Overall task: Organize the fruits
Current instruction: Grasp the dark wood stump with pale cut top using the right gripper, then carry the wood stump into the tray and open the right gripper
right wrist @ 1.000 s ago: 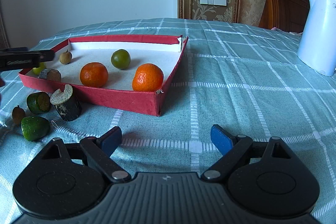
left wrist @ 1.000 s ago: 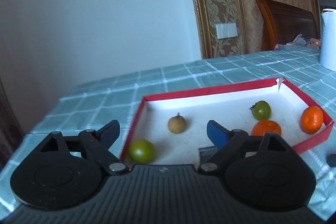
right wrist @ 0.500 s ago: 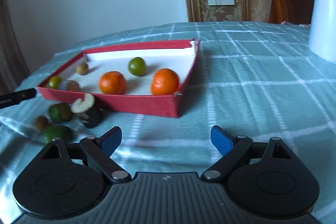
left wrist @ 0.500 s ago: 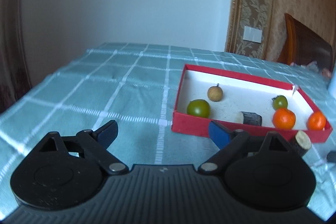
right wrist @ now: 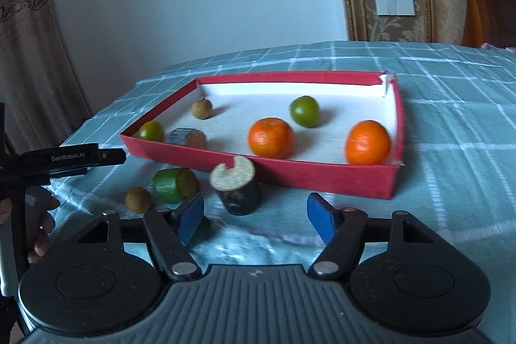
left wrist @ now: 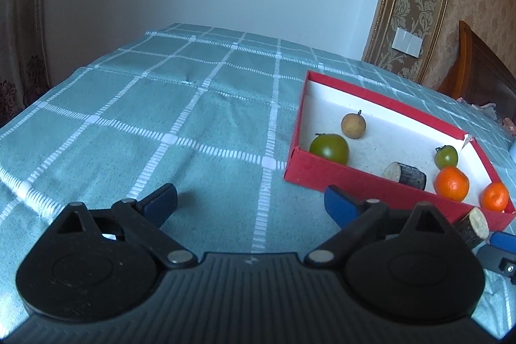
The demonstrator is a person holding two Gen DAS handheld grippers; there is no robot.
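Jaws on the right gripper (right wrist: 254, 216) are closing with nothing pressed between the pads yet; the dark sugarcane stub (right wrist: 237, 184) with its pale, notched cut face stands on the tablecloth (right wrist: 451, 182) just ahead of the gap. Jaws on the left gripper (left wrist: 250, 202) stand wide and are opening further, empty, over bare cloth to the left of the red tray (left wrist: 354, 178).

Loose pieces lie outside the tray's near wall in the right wrist view: the stub, a green cut chunk (right wrist: 174, 184) and a small brown longan (right wrist: 138, 199). Inside the tray (right wrist: 322, 174) sit two mandarins (right wrist: 271, 137), two green fruits (right wrist: 304, 111), another longan (right wrist: 201, 108) and a second cane piece (right wrist: 187, 137).

My read is that the right gripper is going for the stub (it is the nearest piece on its line). The risks:

- The jaws close short of the stub, so the tips nudge it and it tips or rolls against the tray wall.
- The left blue pad (right wrist: 190, 215) sits close to the green chunk and may clip it.
- Gathered cloth under the tips could snag and drag the loose fruit.
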